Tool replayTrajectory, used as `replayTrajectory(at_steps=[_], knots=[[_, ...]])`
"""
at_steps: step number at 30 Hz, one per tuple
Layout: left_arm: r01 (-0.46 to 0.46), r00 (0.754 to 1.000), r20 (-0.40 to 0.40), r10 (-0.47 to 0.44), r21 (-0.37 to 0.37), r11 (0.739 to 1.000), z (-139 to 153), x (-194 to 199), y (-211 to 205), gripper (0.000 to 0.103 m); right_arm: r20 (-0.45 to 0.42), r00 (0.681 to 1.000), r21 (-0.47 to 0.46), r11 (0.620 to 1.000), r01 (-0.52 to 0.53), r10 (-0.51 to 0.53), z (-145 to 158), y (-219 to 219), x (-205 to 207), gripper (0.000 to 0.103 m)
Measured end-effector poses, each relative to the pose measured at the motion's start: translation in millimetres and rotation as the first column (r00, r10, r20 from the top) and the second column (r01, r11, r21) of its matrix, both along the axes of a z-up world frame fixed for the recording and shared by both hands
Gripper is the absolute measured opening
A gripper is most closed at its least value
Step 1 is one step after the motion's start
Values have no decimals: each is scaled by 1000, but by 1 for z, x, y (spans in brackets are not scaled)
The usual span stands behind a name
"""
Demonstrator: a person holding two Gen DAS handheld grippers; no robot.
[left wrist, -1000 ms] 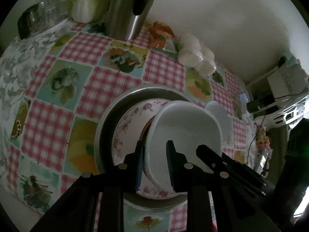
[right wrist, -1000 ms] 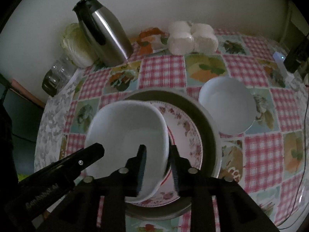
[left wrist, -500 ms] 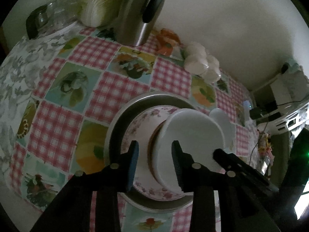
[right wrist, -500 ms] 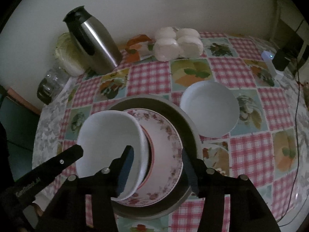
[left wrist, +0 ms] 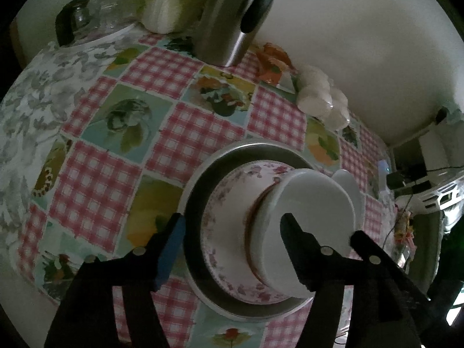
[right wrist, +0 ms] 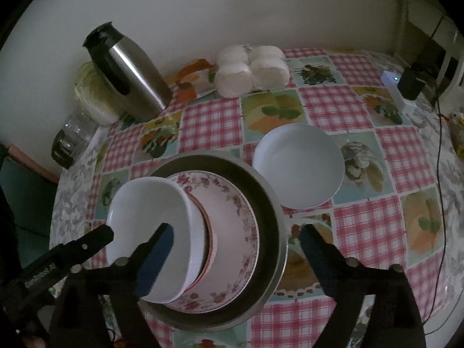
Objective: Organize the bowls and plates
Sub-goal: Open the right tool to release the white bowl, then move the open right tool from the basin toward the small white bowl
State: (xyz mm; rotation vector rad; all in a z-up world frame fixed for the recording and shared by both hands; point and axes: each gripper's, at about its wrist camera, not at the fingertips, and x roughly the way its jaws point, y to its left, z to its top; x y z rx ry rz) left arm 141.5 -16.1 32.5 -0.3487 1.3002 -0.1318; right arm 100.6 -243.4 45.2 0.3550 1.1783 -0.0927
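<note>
White deep bowl (right wrist: 150, 232) sat on the floral plate (right wrist: 232, 232), both grippers' jaws opening astride its rim, pads clear; the loose shallow bowl (right wrist: 298, 165) lay nearer the right gripper (right wrist: 235, 236)

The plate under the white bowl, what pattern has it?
Pink flowers around the rim of the plate, clearest in the right wrist view.

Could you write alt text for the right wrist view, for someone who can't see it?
A white bowl sits stacked on a floral plate inside a metal dish, between the opening right gripper fingers, which no longer touch it. Another white bowl rests beside them on the checked tablecloth.
</note>
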Motion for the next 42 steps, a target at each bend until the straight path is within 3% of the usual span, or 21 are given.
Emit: replayTrajectory(at_steps=[4, 18, 21, 24, 30, 37, 42], knots=[[-26, 1000, 12, 26, 18, 1000, 1, 0, 5, 81, 16, 1000, 7, 1000, 14, -14, 2, -6, -1, 102], [-80, 994, 85, 70, 111, 991, 6, -1, 15, 93, 65, 998, -28, 1000, 10, -8, 8, -7, -4, 103], [-101, 988, 127, 84, 136, 986, 10, -2, 17, 95, 83, 997, -38, 999, 7, -4, 9, -6, -5, 103], [-121, 974, 207, 87, 156, 980, 18, -4, 18, 103, 110, 994, -69, 997, 15, -8, 11, -6, -7, 103], [-156, 930, 360, 69, 217, 964, 36, -13, 11, 103, 139, 990, -63, 998, 3, 5, 17, -15, -10, 103], [-103, 930, 367, -1, 263, 959, 36, -16, -12, 103, 213, 976, -50, 998, -38, 48, 33, -26, -18, 103], [-104, 912, 408, -35, 312, 944, 43, -22, -30, 103, 242, 969, -64, 998, -27, 42, 41, -40, -25, 103]])
